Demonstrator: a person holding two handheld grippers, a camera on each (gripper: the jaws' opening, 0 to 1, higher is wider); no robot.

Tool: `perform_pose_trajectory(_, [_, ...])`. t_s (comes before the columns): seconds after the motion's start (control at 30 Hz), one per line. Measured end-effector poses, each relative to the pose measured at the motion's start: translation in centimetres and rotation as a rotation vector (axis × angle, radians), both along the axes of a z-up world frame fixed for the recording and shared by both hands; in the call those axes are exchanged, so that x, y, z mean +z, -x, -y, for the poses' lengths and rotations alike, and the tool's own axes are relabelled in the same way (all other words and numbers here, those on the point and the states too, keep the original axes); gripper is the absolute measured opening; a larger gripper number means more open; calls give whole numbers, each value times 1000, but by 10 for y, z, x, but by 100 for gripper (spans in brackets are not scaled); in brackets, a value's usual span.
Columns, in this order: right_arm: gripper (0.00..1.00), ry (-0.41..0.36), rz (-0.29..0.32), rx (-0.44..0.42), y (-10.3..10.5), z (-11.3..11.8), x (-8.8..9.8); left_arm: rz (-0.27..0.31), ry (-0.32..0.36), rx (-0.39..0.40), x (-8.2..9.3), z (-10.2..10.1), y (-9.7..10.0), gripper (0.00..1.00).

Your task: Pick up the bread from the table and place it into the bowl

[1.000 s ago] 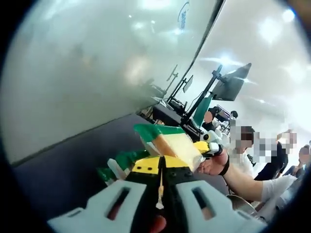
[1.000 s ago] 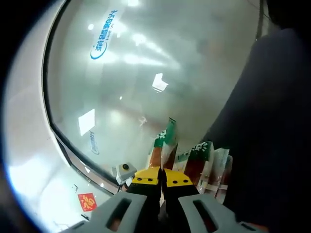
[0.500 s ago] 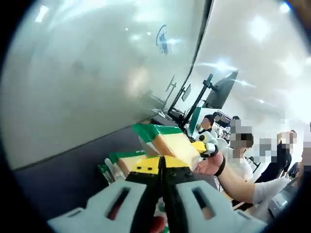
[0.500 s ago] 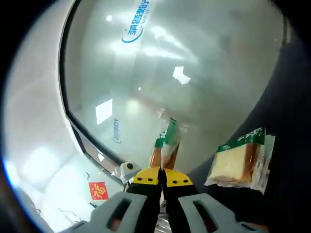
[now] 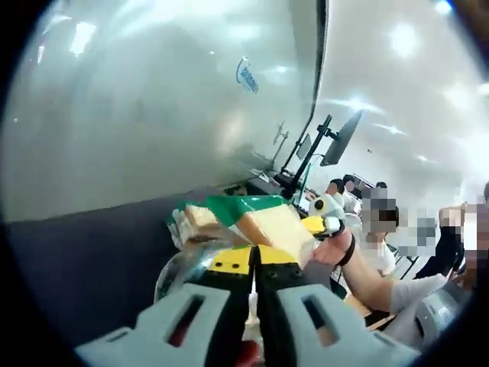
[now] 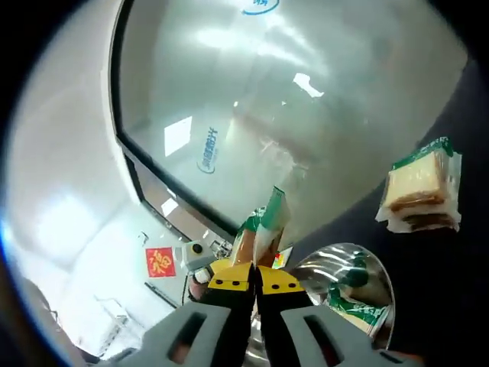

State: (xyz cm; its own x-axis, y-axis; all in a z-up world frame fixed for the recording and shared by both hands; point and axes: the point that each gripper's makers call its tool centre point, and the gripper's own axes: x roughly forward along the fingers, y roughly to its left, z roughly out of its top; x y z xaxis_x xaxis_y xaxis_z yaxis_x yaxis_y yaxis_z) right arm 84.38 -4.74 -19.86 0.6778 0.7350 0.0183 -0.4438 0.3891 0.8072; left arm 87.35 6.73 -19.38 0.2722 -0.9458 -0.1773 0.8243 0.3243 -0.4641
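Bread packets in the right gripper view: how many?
2: a held packet in the right gripper, a loose packet on the dark table. Green shapes in the bowl may be a third or reflections.

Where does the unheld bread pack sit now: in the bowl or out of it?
Out. In the right gripper view the bread pack lies on the dark table, apart from the metal bowl.

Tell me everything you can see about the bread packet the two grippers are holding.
The held bread packet is pale sliced bread in clear plastic with a green band along one edge. The left gripper and right gripper each pinch an end, jaws shut, holding it in the air near the shiny metal bowl.
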Motion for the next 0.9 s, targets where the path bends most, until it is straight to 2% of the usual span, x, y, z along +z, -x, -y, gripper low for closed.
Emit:
perform_pose_trajectory(0.23, [0,28,-34,16,14,-14,-22,-16,-21,24,-17,-17,17,0])
perform_pose_trajectory(0.33, [0,81,-42,23,21,-20,-37,-25,-38,42,-24,-20,19,0])
perform_pose_trajectory(0.37, [1,128,-36,30,22,-19,-44,-41,-59,78,-31,-22,17,0])
perform_pose_trajectory(0.4, [10,162,-57,11,20,-17,-53,-50,-82,113,-38,-25,11,0])
perform_pose_trajectory(0.43, [22,191,-76,18,22,-18,-62,-43,-83,106,-41,-25,11,0])
perform_pose_trajectory(0.47, [29,178,-59,57,27,-25,-58,-33,-115,126,-49,-29,6,0])
perform_pose_trajectory(0.5, [40,238,-75,35,27,-22,-65,8,-122,168,-50,-33,-2,0])
perform_pose_trajectory(0.53, [41,273,-49,20,28,-19,-65,34,-101,201,-47,-37,-9,6])
perform_pose_trajectory(0.57, [39,304,-16,9,28,-17,-63,25,-92,207,-47,-39,-11,17])
perform_pose_trajectory(0.6, [36,303,-22,5,29,-16,-62,14,-85,212,-46,-41,-15,22])
perform_pose_trajectory(0.67, [32,271,-17,-3,25,-10,-56,15,-83,210,-46,-41,-18,18])
perform_pose_trajectory(0.73, [32,250,-20,4,23,-8,-54,23,-89,205,-47,-39,-20,18])
perform_pose_trajectory(0.83, [31,224,2,-13,19,-1,-47,2,-80,168,-49,-31,-19,17])
perform_pose_trajectory(0.9, [30,176,17,-24,18,5,-36,2,-84,153,-49,-26,-20,17])
